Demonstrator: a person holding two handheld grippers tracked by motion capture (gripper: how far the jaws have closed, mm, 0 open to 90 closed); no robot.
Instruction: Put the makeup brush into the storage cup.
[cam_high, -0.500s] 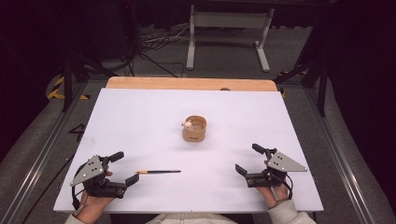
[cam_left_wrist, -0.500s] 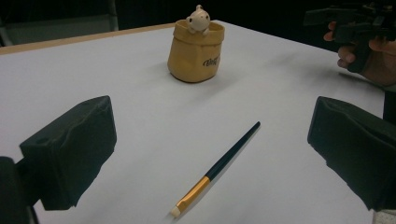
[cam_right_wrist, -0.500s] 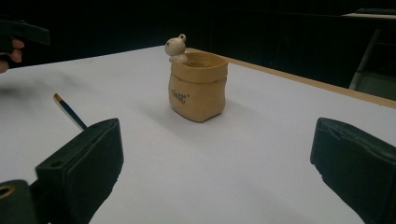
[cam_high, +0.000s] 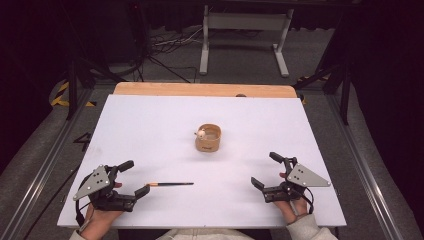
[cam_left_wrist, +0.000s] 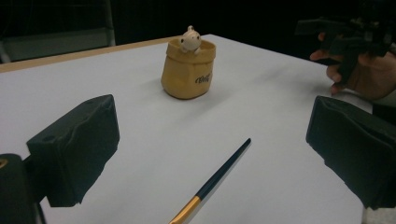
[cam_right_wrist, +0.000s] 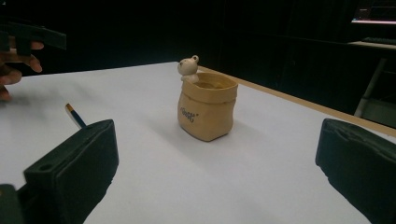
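A tan sack-shaped pot with a small white bear figure on its rim stands upright at the middle of the white table. A thin dark pencil with an orange end lies flat near the front left. My left gripper is open at the front left, with the pencil's orange end just off one jaw tip. My right gripper is open at the front right, holding nothing. The left gripper view has the pot ahead and the pencil between the jaws. From the right gripper view the pot stands ahead.
A wooden strip runs along the table's far edge. Beyond it stand a grey metal frame and cables on the floor. Metal rails flank the table on both sides.
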